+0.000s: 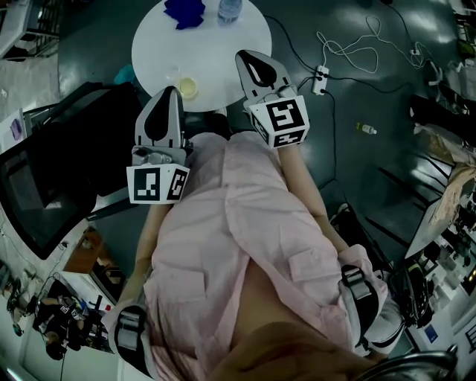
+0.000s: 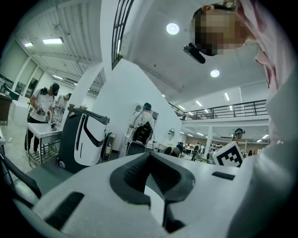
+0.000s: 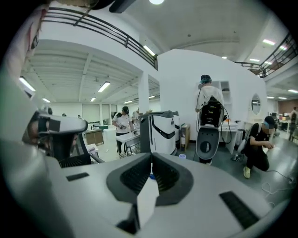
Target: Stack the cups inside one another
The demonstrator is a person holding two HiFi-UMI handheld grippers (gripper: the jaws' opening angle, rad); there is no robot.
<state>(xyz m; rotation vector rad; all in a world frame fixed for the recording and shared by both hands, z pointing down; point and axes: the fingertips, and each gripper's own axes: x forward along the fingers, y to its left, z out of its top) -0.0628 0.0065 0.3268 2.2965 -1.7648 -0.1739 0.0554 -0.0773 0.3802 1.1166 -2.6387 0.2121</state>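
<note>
Fingers (image 2: 132, 173) pressed together on nothing, both grippers alike: left gripper (image 2: 150, 155), right gripper (image 3: 151, 159). Beyond them only the head view shows the round table (image 1: 156, 45): one pale cup (image 1: 187, 88) (nested or single, can't tell) at its near edge, then one bottle (image 1: 229, 9), one blue cloth (image 1: 184, 12).

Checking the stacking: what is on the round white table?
A pale cup, a crumpled blue thing and a bottle; the right gripper covers part of the table.

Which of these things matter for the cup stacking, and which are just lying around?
For the job: pale cup, round white table, left gripper, right gripper, both shut and empty.
Lying about: blue cloth, bottle, floor cable, power strip.
</note>
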